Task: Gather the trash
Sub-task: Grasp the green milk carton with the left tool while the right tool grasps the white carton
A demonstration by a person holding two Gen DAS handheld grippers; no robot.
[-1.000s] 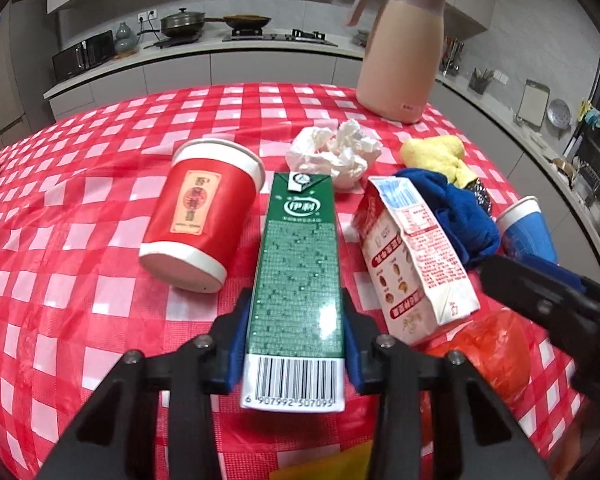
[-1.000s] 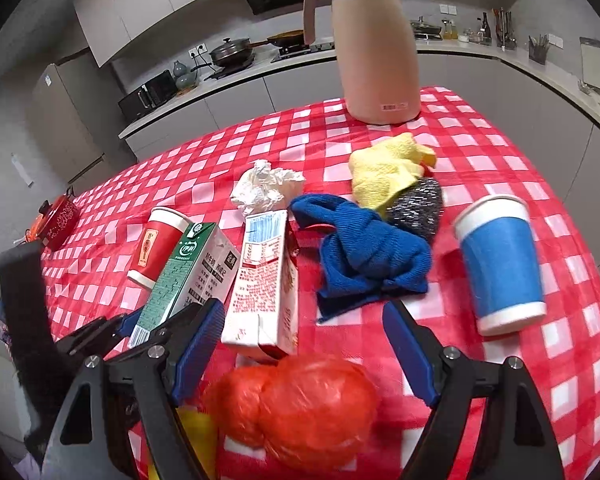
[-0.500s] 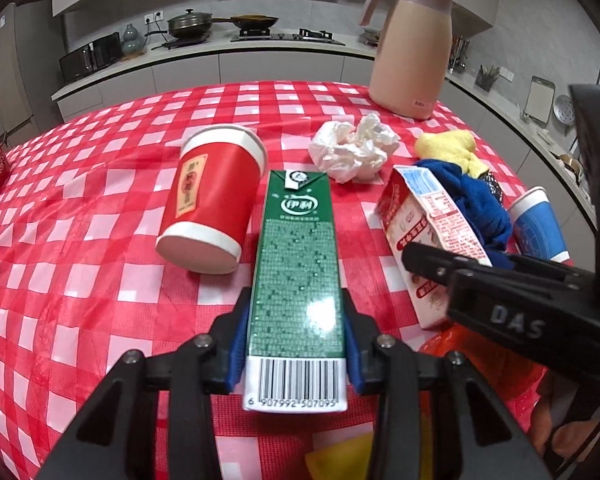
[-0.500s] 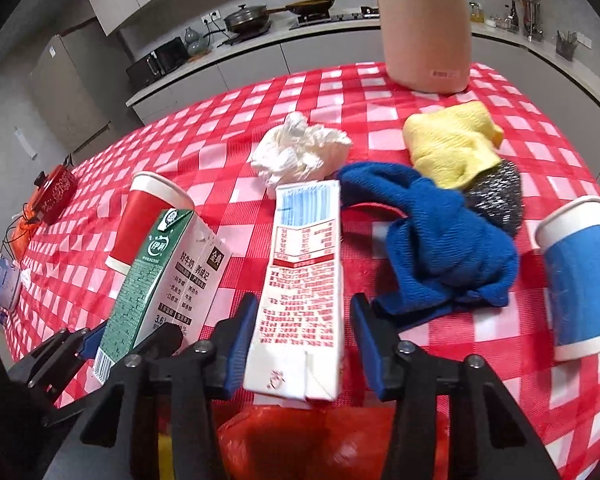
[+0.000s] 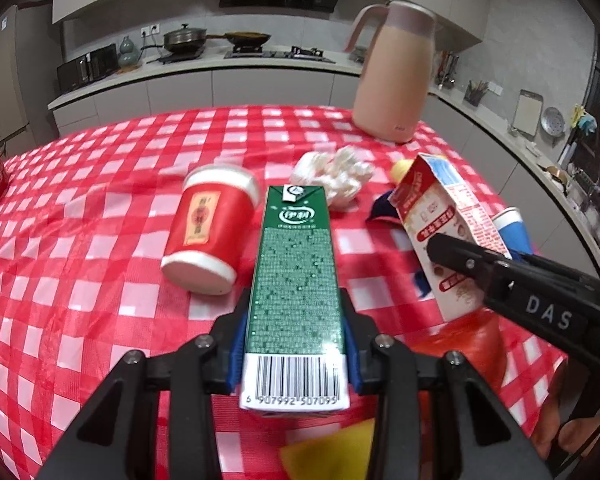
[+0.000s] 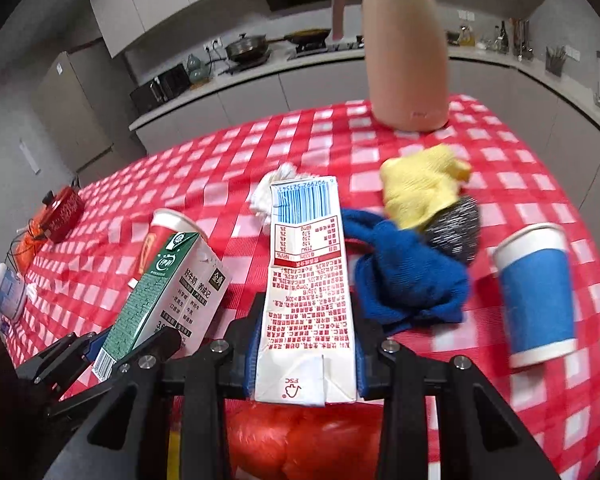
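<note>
My left gripper (image 5: 295,320) is shut on a green milk carton (image 5: 296,264), gripped near its barcode end and held over the red checked tablecloth (image 5: 80,280). My right gripper (image 6: 308,344) has a white-and-red carton (image 6: 308,272) between its blue pads, and its jaws are closing tight on the carton's sides. In the left wrist view that carton (image 5: 432,216) stands tilted up off the cloth. A red paper cup (image 5: 212,228) lies on its side left of the green carton. Crumpled white tissue (image 5: 332,172) sits behind it.
A blue paper cup (image 6: 536,296) lies at the right. A blue cloth (image 6: 404,280), a yellow cloth (image 6: 420,184) and a steel scourer (image 6: 456,232) are bunched beside the white carton. A pink jug (image 6: 404,48) stands at the back. An orange-red bag (image 6: 300,440) lies under the grippers.
My right gripper moved forward from open around the white-and-red carton and closed on it; the carton now tilts up. The left gripper kept its hold on the green carton.
</note>
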